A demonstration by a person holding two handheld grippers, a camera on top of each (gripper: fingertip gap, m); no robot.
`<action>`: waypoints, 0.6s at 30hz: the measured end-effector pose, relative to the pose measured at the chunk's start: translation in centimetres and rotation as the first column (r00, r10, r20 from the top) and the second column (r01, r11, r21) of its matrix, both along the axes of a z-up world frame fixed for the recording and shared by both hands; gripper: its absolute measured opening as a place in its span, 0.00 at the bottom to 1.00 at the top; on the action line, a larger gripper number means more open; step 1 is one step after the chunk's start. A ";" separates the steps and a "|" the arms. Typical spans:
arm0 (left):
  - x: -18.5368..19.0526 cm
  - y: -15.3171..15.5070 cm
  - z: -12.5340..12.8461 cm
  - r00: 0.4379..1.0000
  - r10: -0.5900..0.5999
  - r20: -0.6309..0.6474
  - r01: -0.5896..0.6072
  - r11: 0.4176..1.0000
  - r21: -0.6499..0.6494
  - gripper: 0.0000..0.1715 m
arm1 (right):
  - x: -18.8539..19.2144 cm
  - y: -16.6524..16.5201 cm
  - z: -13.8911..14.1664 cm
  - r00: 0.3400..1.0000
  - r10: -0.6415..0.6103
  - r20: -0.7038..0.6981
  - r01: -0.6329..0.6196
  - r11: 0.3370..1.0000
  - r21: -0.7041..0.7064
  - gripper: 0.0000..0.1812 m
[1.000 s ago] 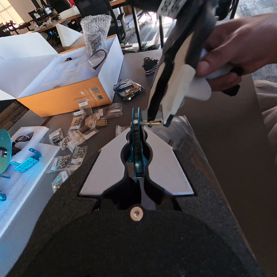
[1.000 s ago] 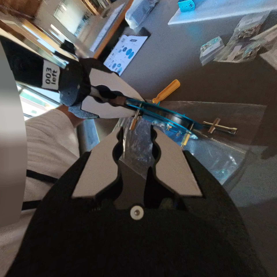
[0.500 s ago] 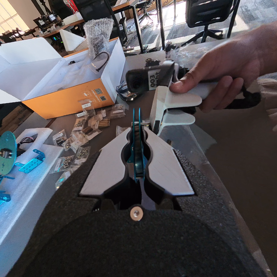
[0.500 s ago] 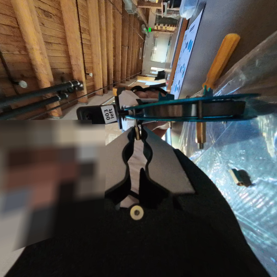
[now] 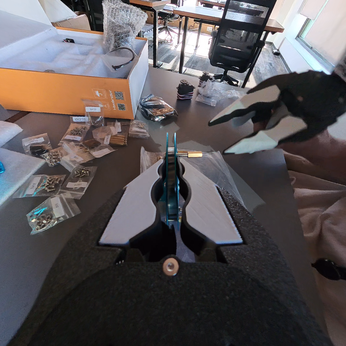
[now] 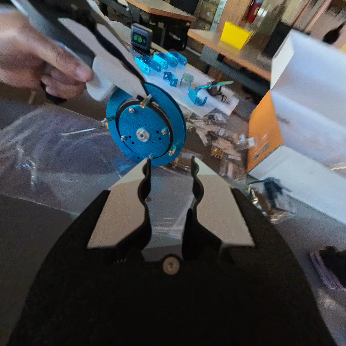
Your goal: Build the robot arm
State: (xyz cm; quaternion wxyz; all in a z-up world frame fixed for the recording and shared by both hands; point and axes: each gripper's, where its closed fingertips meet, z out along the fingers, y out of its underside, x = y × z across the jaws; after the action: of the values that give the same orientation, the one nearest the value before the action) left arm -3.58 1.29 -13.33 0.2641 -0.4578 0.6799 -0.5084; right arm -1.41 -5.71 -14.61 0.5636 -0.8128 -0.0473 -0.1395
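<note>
Left gripper (image 5: 170,161) clamps a blue round plate assembly (image 5: 170,187) edge-on; right gripper (image 6: 169,161) hangs empty with its jaws spread.

In the left wrist view the assembly stands upright at frame centre, pinched between the closed-in white fingers (image 5: 138,202), with a brass standoff (image 5: 193,155) poking right from its upper rim. The right gripper sits apart at upper right, gaping. An orange box (image 5: 61,97) fills the upper left and small hardware bags (image 5: 56,168) scatter across the dark table (image 5: 234,131) at mid left. A clear plastic sheet (image 6: 46,149) lies beneath the assembly.
</note>
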 end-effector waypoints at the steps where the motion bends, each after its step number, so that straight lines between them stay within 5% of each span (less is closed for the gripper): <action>1: 0.0 0.0 0.0 1.000 -0.002 -0.005 0.002 1.000 -0.005 0.05 | -0.4 0.1 0.0 0.991 -0.019 0.131 0.018 1.000 0.007 0.24; 4: 0.0 -0.2 0.0 1.000 -0.008 -0.021 0.007 1.000 -0.016 0.05 | -1.4 0.4 1.0 0.876 -0.159 0.454 0.136 0.987 0.085 0.21; 9: -0.1 -0.5 0.0 0.999 -0.031 -0.023 0.032 0.999 0.017 0.05 | -3.2 3.3 1.9 0.542 -0.046 0.839 0.056 0.998 0.018 0.21; 13: -0.1 -0.8 0.0 0.999 -0.044 -0.030 0.045 0.999 0.025 0.06 | -3.4 5.1 1.6 0.315 0.076 0.946 -0.005 0.997 -0.079 0.17; 15: 0.0 -0.9 0.0 0.998 -0.050 -0.030 0.051 0.998 0.029 0.05 | -3.0 5.5 1.7 0.254 0.107 0.961 -0.002 0.994 -0.110 0.10; 18: 0.0 -1.2 0.0 0.998 -0.060 -0.034 0.061 0.998 0.022 0.06 | -2.9 5.5 2.3 0.252 0.151 0.956 -0.025 0.989 -0.149 0.02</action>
State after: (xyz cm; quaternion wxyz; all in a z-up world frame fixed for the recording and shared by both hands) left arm -3.59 0.14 -13.33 0.2424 -0.4423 0.7035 -0.5007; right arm -4.35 -0.22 -12.33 0.3822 -0.5831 -0.4330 -0.5713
